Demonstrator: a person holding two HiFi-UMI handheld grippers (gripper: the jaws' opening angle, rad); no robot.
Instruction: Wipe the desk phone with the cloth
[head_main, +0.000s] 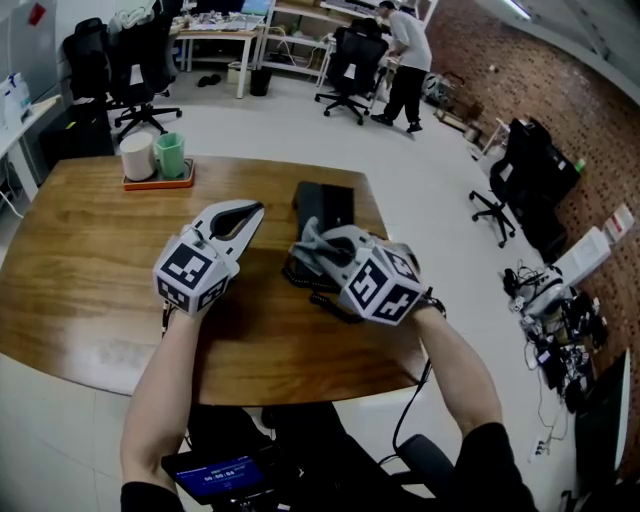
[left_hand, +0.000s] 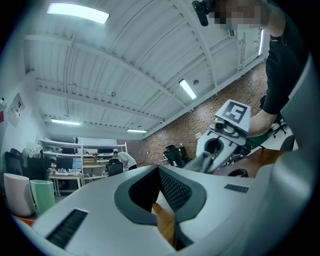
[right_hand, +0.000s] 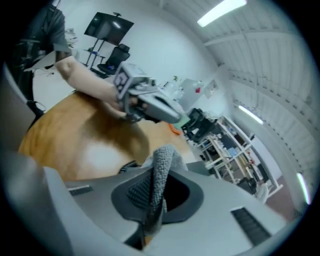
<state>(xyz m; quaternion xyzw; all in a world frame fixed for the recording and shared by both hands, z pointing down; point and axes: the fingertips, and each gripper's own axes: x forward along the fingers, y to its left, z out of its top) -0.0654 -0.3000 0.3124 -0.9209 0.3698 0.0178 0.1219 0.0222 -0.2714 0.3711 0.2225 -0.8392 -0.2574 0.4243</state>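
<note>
A black desk phone (head_main: 325, 205) lies on the wooden table (head_main: 90, 260), its coiled cord (head_main: 298, 276) trailing toward me. My right gripper (head_main: 308, 240) hovers over the phone's near end, shut on a grey cloth (head_main: 320, 250). In the right gripper view the cloth (right_hand: 160, 172) stands pinched upright between the jaws of the right gripper (right_hand: 156, 187). My left gripper (head_main: 250, 210) is just left of the phone, above the table, with its jaws shut on nothing. In the left gripper view its tips meet (left_hand: 157, 169), and the right gripper (left_hand: 225, 135) shows beyond them.
An orange tray (head_main: 158, 183) with a white cup (head_main: 137, 156) and a green cup (head_main: 170, 154) sits at the table's far left. Office chairs (head_main: 140, 60) and a standing person (head_main: 405, 55) are behind. A cable (head_main: 412, 405) hangs off the table's near edge.
</note>
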